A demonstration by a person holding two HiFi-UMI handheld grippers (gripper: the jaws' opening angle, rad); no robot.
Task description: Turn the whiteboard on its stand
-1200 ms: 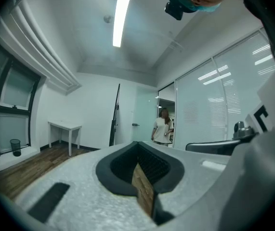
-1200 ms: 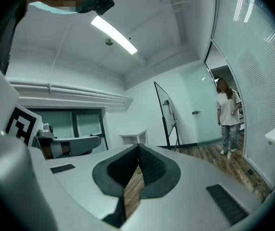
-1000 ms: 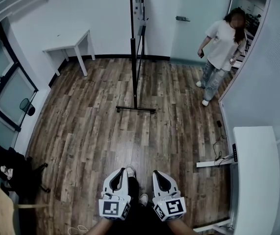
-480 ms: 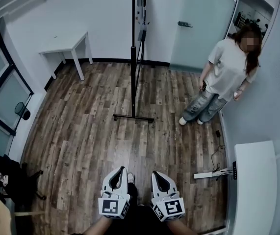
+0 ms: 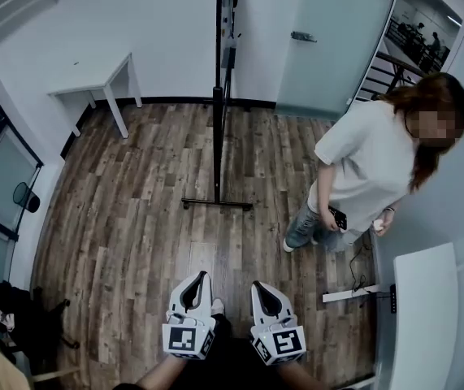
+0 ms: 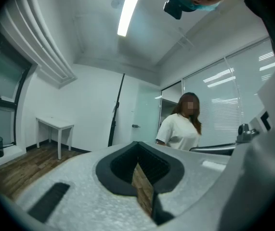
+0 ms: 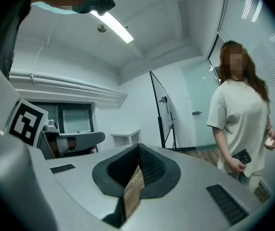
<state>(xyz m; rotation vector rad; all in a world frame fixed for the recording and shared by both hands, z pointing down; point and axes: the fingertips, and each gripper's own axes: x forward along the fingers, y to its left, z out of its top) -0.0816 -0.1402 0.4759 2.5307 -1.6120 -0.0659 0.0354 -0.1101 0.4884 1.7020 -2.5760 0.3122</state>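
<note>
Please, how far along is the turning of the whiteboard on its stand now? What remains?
Done: nothing visible; the white whiteboard on its black metal stand is edge-on near the far wall, untouched. In hand: nothing; the left hand-held gripper and right hand-held gripper are shut and empty, with brown wooden floor between them and the stand. Left: reach the board, grip it, turn it.

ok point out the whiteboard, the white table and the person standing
whiteboard (image 5: 218, 136): head view, on its dark upright frame, seen edge-on
white table (image 5: 92, 77): head view, on the tabletop
person (image 5: 370, 165): head view, on the white shirt
</note>
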